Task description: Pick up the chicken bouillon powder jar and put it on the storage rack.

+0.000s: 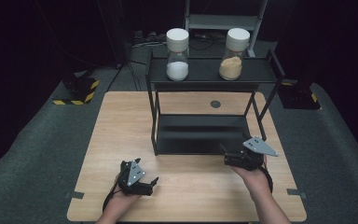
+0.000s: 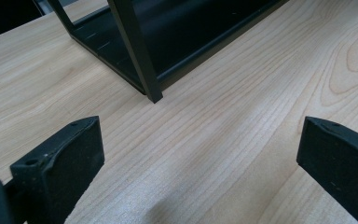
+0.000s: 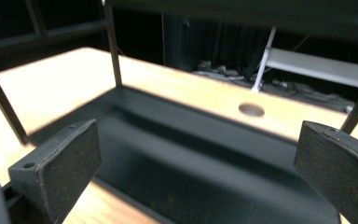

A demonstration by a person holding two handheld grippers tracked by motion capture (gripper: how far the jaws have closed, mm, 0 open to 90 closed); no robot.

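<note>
A black two-tier rack (image 1: 205, 74) stands at the back middle of the wooden table (image 1: 121, 121). On its top shelf are two white-lidded jars, the left jar (image 1: 177, 55) holding white powder and the right jar (image 1: 233, 54) holding tan powder. My left gripper (image 1: 148, 171) is open low over the table near the front edge, and its view shows the rack's front-left leg (image 2: 137, 51) ahead of my left gripper (image 2: 200, 135). My right gripper (image 1: 228, 153) is open at the front right of the rack. The bare lower shelf (image 3: 191, 149) lies ahead of my right gripper (image 3: 198, 140).
A round hole (image 1: 215, 104) is in the tabletop behind the rack, and the same hole (image 3: 251, 110) appears past the lower shelf. Beyond the table stand a grey metal frame (image 1: 223, 21) and yellow-black striped floor bases (image 1: 77, 91). Grey carpet surrounds the table.
</note>
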